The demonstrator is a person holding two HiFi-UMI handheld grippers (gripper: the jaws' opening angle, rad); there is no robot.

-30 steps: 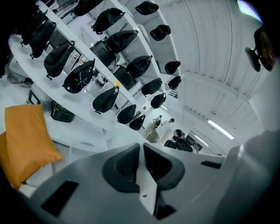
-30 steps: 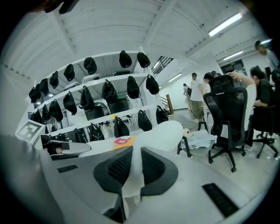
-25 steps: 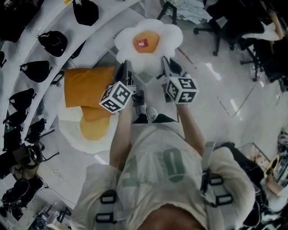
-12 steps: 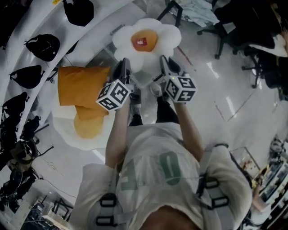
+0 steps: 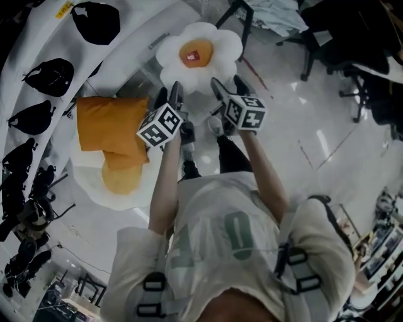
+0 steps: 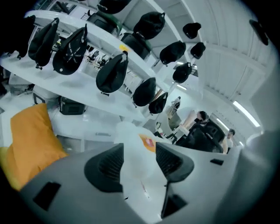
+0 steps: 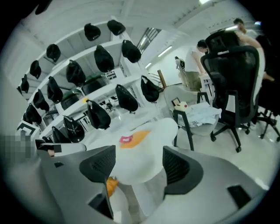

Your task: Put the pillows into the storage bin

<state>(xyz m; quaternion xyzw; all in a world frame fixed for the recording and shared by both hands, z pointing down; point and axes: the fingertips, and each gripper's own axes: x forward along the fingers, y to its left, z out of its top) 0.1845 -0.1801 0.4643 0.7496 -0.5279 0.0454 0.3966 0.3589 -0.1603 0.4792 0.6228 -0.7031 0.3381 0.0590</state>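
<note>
A fried-egg pillow (image 5: 198, 53), white with an orange yolk, lies ahead of both grippers over a clear storage bin (image 5: 146, 77) that shows only faintly. My left gripper (image 5: 170, 94) is opening, and the pillow's white edge (image 6: 138, 151) lies between its jaws. My right gripper (image 5: 228, 85) is opening wide too. The pillow (image 7: 140, 151) sits between its pads with a gap at the right pad. An orange square pillow (image 5: 110, 126) rests on a second egg pillow (image 5: 119, 182) on the floor at the left.
Curved white shelves (image 5: 44, 38) with several black caps run along the left. Office chairs (image 5: 327, 31) and a chair heaped with cloth (image 5: 264, 12) stand at the back right. My own feet (image 5: 189, 135) are just behind the grippers. People sit far off (image 6: 205, 127).
Both grippers went from shut on the egg pillow to wide jaws. The pillow now sits a little farther from the fingertips.
</note>
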